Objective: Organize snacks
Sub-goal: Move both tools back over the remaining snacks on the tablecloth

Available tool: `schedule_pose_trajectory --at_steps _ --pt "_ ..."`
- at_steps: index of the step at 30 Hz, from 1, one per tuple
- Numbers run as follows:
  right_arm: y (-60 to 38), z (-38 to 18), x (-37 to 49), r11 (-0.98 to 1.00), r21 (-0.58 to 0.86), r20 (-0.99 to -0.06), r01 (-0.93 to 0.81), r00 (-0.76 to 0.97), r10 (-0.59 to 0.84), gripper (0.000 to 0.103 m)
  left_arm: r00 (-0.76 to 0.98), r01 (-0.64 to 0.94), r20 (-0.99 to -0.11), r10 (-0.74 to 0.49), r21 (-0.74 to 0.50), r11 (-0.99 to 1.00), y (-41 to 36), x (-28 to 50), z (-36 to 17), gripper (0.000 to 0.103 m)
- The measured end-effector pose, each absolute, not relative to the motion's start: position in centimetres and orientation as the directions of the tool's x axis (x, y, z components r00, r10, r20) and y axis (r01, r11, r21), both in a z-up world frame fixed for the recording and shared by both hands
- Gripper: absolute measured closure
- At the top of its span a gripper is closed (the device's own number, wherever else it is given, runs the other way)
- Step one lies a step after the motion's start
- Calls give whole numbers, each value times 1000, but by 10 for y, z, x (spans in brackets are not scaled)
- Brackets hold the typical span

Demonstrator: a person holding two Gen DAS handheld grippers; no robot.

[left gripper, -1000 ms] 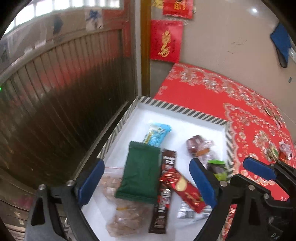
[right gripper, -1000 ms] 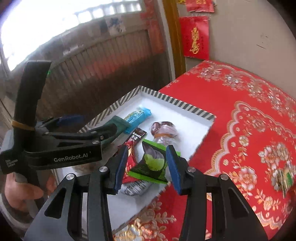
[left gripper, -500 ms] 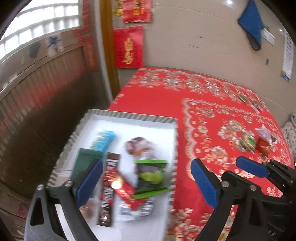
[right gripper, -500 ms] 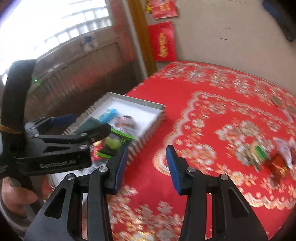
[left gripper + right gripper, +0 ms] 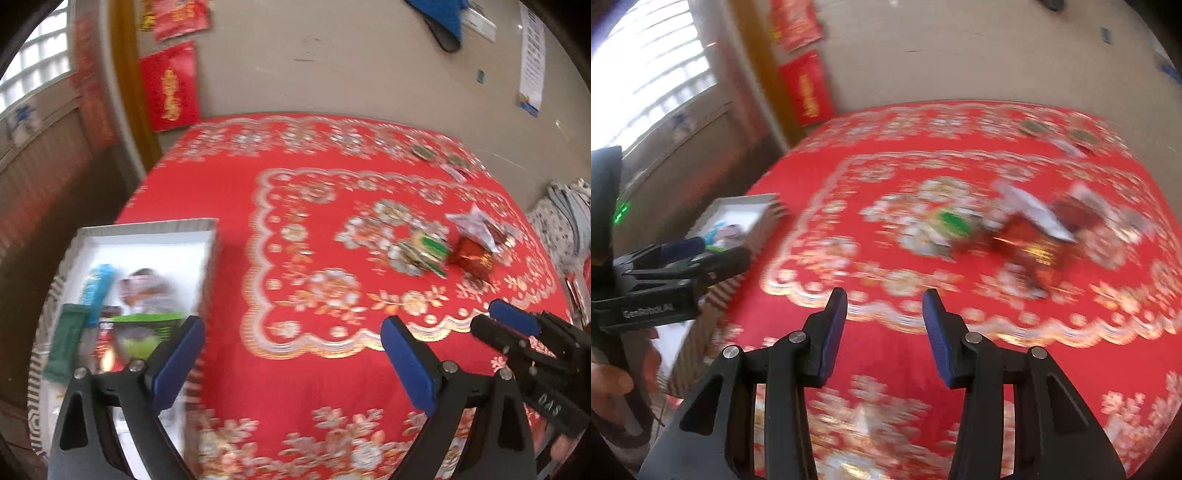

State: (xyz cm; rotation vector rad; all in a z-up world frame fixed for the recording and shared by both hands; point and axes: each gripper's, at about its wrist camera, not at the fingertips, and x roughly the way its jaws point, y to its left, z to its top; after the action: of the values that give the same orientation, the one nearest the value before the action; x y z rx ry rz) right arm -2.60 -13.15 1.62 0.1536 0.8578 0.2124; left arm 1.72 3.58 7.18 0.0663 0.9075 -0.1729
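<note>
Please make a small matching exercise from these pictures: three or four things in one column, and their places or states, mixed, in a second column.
Things:
1. striped box
2. red foil snack
3. left gripper
4. blue wrapper

Places or states:
a. loose on the red tablecloth
b. inside the box
c. at the table's left edge
d. open, holding nothing

Pairs: 1-c, 2-a, 3-d, 4-b
</note>
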Motion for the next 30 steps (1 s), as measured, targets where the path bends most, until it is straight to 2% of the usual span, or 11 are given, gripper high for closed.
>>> schedule_pose_trajectory --at_steps 9,30 --pt "-198 10 -34 970 242 -737 4 651 181 61 533 251 -826 -184 -54 967 -22 38 60 6" --pt "-237 2 -22 959 277 -732 59 660 171 61 385 556 -887 -254 2 831 -122 106 31 6"
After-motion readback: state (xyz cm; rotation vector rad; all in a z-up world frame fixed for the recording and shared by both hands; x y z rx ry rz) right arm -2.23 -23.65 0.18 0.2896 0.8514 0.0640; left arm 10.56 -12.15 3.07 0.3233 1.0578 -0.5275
